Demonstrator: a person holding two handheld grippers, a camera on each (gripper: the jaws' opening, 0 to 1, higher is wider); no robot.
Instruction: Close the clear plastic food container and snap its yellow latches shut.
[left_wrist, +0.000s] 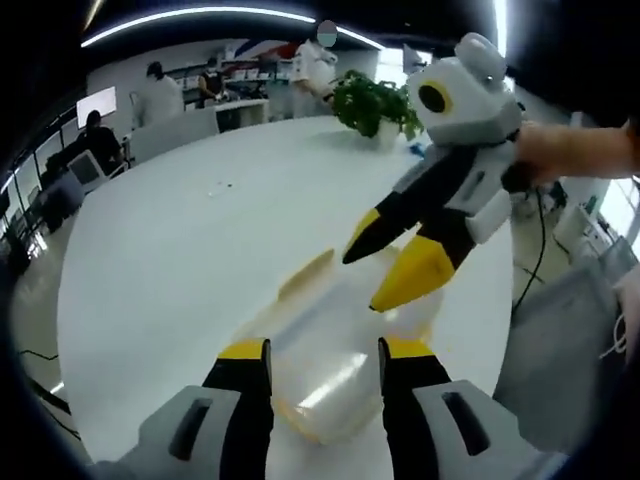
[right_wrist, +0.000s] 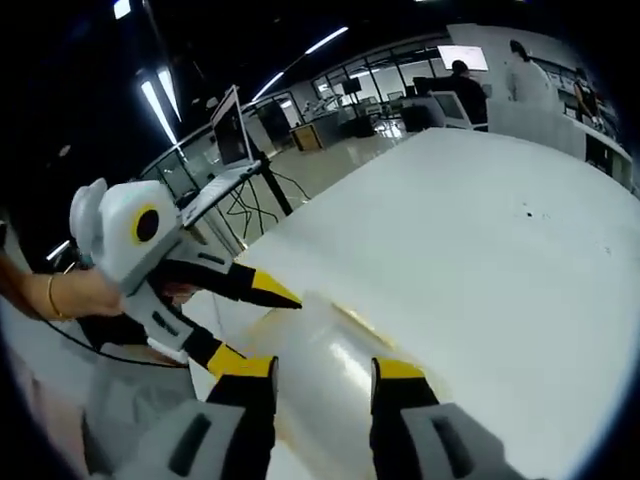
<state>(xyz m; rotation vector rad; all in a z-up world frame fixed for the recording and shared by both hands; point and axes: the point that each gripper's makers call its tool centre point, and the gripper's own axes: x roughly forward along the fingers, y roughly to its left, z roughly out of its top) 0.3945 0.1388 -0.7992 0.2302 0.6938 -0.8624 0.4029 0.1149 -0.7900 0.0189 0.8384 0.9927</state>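
The clear plastic food container (left_wrist: 322, 385) lies on the round white table (left_wrist: 200, 250), its lid catching the light. A yellow latch (left_wrist: 306, 272) shows along its far edge. My left gripper (left_wrist: 325, 350) is open, its jaws straddling the near part of the container. The right gripper (left_wrist: 365, 280) reaches in from the right, open, tips down at the container's far side. In the right gripper view my right gripper (right_wrist: 325, 368) hangs open over the container (right_wrist: 322, 340), by a yellow latch (right_wrist: 352, 320). The left gripper (right_wrist: 258, 330) enters from the left, open.
A potted green plant (left_wrist: 375, 100) stands at the table's far side. Several people and desks sit beyond it. A laptop on a stand (right_wrist: 232, 130) and cables are off the table's edge. A grey chair (left_wrist: 570, 340) is close on the right.
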